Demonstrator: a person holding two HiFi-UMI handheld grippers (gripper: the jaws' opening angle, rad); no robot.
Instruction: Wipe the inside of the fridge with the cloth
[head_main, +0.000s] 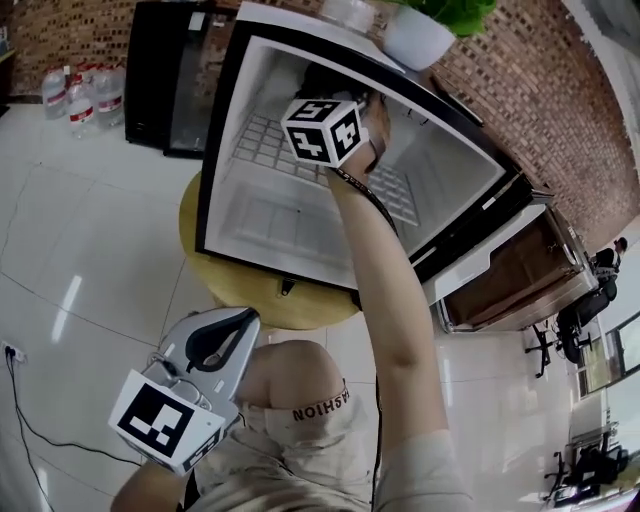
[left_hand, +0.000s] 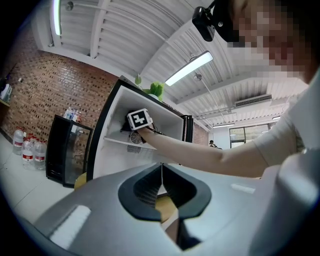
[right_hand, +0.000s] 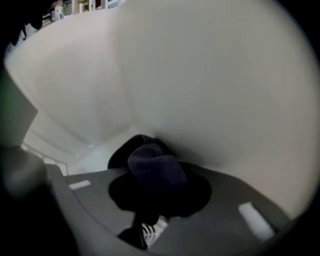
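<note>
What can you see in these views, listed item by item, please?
fridge: one, black frame, white inside, open, on the table
wire shelf: one, white, inside the fridge
table: one, round, wooden, under the fridge
cloth: one, dark, at the fridge's inner wall
potted plant: one, green, white pot, atop the fridge
water bottles: several, clear, on the floor
cabinet: one, black, left of the fridge
left gripper: one, grey, fingers shut, empty, by the person's knee
right gripper: one, grey, fingers shut on the cloth, inside fridge

The fridge (head_main: 232, 120) stands wide open, with a wire shelf (head_main: 262, 141) crossing its inside
</note>
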